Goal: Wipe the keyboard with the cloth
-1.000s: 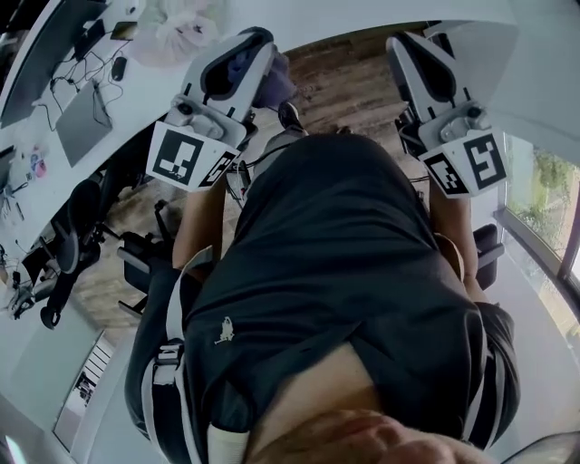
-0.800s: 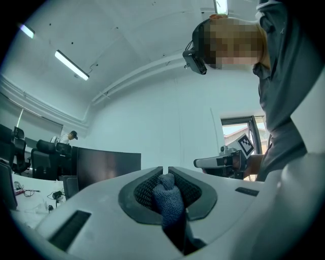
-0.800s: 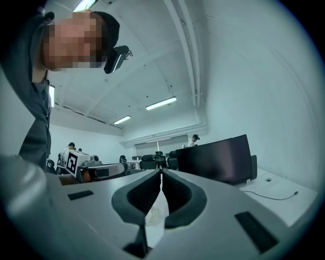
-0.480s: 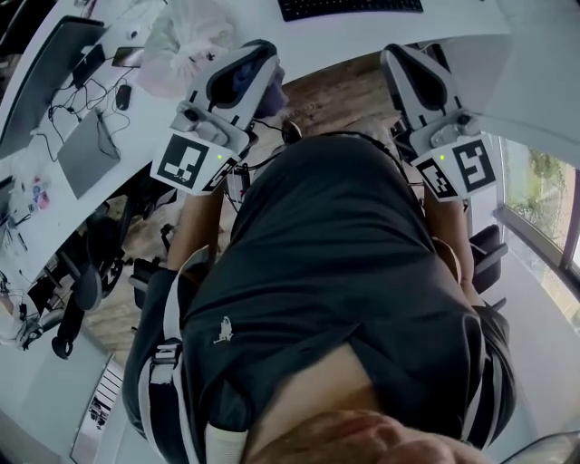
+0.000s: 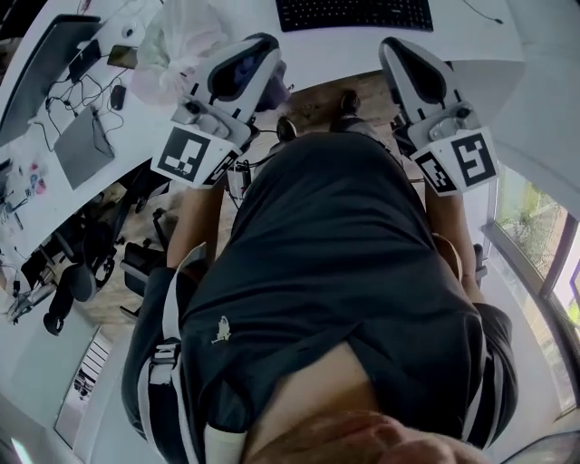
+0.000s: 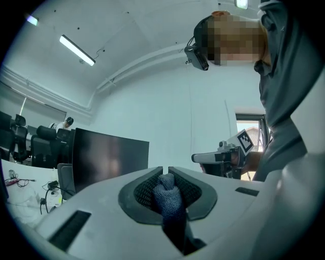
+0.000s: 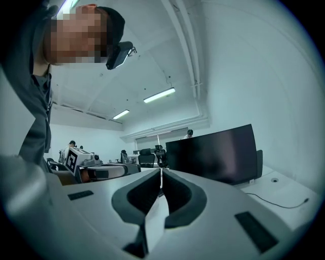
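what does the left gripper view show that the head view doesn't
Only the left gripper view: the jaws of the left hand-held gripper, shut on the blue-grey cloth. Only the head view: the black keyboard on the white desk, ahead of the person's dark shirt. Both: the right hand-held gripper with its marker cube.

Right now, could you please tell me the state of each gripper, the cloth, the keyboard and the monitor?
Left gripper: shut on the cloth.
Cloth: bunched, pinched between those jaws.
Right gripper: shut, holding nothing.
Keyboard: flat on the desk, touched by neither gripper.
Monitor: screen dark.
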`<state>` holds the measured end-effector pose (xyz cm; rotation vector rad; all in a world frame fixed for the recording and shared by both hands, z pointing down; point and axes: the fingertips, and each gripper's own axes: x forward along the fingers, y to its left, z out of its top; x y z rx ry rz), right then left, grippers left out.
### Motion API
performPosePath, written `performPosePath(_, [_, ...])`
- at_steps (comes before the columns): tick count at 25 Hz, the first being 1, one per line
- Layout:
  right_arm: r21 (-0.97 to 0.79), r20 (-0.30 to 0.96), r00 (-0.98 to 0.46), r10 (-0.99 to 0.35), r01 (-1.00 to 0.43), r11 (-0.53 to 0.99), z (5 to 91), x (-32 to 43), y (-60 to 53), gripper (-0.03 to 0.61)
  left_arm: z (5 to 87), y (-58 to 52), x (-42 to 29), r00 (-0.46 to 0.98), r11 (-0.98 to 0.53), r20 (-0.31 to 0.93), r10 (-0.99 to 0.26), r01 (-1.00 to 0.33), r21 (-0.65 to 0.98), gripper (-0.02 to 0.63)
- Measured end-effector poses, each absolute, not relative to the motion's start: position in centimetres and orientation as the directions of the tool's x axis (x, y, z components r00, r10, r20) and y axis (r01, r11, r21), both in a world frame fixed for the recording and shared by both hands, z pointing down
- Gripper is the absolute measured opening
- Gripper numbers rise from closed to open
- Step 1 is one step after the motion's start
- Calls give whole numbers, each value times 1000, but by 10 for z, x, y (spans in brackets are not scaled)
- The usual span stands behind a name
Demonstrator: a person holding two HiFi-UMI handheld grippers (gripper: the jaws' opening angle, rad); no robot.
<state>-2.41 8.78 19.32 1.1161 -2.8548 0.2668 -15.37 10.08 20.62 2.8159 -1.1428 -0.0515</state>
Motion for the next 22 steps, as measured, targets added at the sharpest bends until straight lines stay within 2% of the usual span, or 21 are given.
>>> performPosePath(13, [-189,113,-857,-503,-516,836,216,30,-3,11,234,23,-89,557,-550,98,-825,-830,88,34])
performPosePath(22, [-185,146,-815,-561,-579,794,217,8,-13,11,257,1,-102,622,-615,146,-769,-783,95,34])
